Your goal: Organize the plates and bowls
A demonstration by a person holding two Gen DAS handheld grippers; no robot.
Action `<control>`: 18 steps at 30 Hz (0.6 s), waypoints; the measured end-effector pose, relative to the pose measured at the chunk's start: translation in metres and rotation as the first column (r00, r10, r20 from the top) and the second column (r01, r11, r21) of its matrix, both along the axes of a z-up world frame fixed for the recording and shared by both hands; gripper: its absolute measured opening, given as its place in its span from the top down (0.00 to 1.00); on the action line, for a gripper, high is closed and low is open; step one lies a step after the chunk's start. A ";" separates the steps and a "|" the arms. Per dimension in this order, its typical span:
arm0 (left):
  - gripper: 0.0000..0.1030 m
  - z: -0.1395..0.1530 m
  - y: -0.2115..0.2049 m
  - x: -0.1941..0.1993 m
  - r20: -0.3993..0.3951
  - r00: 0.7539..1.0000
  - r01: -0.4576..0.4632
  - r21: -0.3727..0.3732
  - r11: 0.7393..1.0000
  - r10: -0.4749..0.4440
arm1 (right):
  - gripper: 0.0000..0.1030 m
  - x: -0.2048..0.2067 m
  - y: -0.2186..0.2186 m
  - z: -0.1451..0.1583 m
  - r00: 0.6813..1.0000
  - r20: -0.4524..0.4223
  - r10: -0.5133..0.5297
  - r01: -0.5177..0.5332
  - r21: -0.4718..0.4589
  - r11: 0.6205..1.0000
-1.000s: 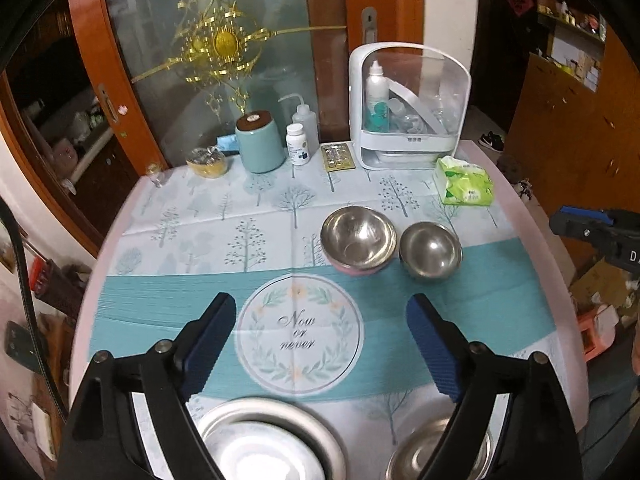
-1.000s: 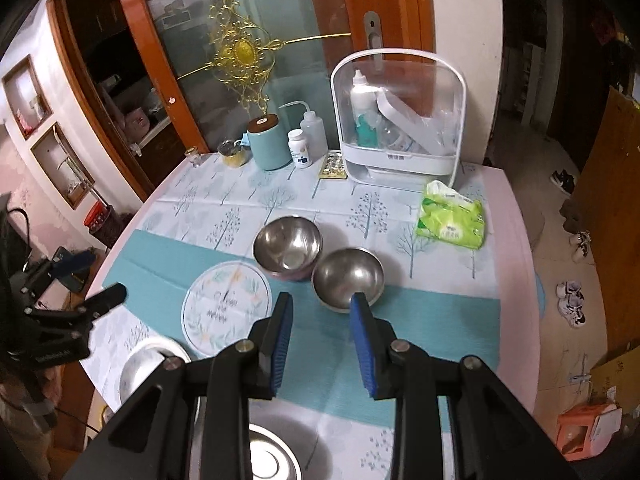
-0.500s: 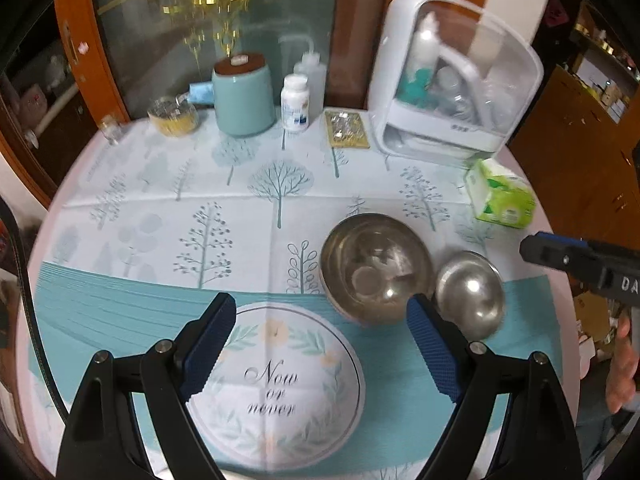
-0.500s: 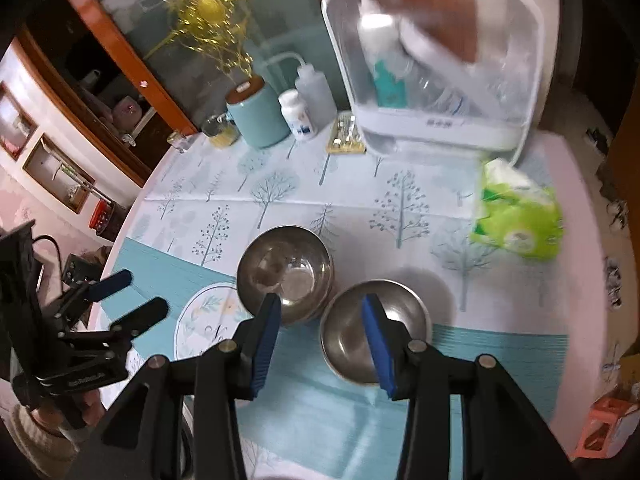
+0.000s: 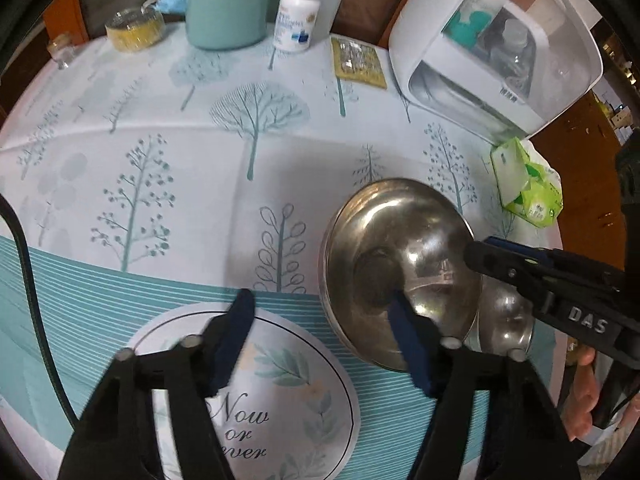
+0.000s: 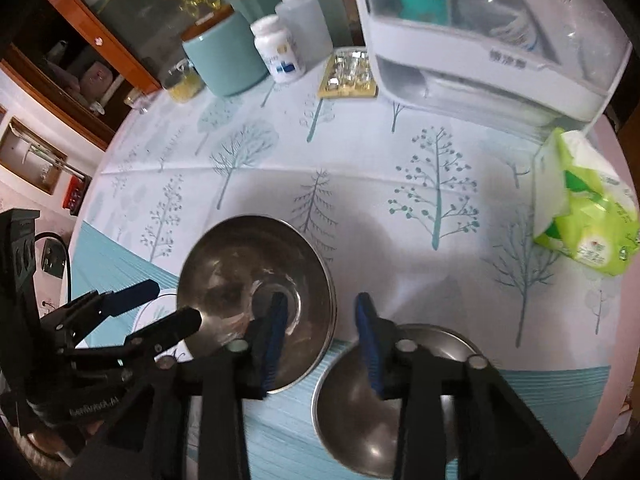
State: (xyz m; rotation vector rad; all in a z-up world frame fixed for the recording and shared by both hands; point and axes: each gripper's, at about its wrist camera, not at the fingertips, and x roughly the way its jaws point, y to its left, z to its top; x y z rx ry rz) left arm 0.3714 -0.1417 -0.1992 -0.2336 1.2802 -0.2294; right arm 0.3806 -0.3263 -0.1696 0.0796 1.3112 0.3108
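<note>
Two steel bowls sit side by side on the tree-print tablecloth. The larger bowl [image 5: 396, 268] [image 6: 256, 300] lies left of the smaller bowl [image 5: 506, 320] [image 6: 380, 404]. My left gripper [image 5: 320, 308] is open; its right finger reaches over the larger bowl's near left rim, its left finger over the round "Now or never" print [image 5: 256, 392]. My right gripper [image 6: 322, 312] is open, low between the two bowls; its left finger is over the larger bowl, its right finger over the smaller bowl's far rim. Each gripper shows in the other's view.
At the table's back stand a white storage case [image 5: 492, 48] [image 6: 484, 36], a teal jar [image 5: 226, 4], a white pill bottle [image 5: 296, 16], a squeeze bottle [image 6: 304, 20] and a blister pack [image 5: 358, 62]. A green tissue pack [image 5: 528, 188] [image 6: 588, 220] lies right.
Both grippers have moved forward and down toward the two bowls. The right gripper has opened wider. The plates at the near edge have left the view.
</note>
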 end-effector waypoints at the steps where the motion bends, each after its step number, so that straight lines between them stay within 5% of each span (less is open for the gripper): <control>1: 0.58 -0.003 0.000 0.001 -0.015 1.000 0.006 -0.014 1.000 -0.007 | 0.79 0.001 0.001 -0.003 1.000 -0.011 0.003 -0.003 0.000 1.000; 4: 0.83 -0.014 -0.003 0.005 -0.074 0.996 0.034 -0.062 0.997 -0.039 | 0.91 0.003 0.006 -0.014 0.999 -0.032 0.010 -0.011 -0.048 0.999; 18: 0.85 0.027 -0.002 -0.013 -0.020 0.998 0.056 -0.050 0.997 -0.057 | 0.94 -0.014 0.003 0.010 0.999 -0.020 -0.027 0.027 -0.007 1.000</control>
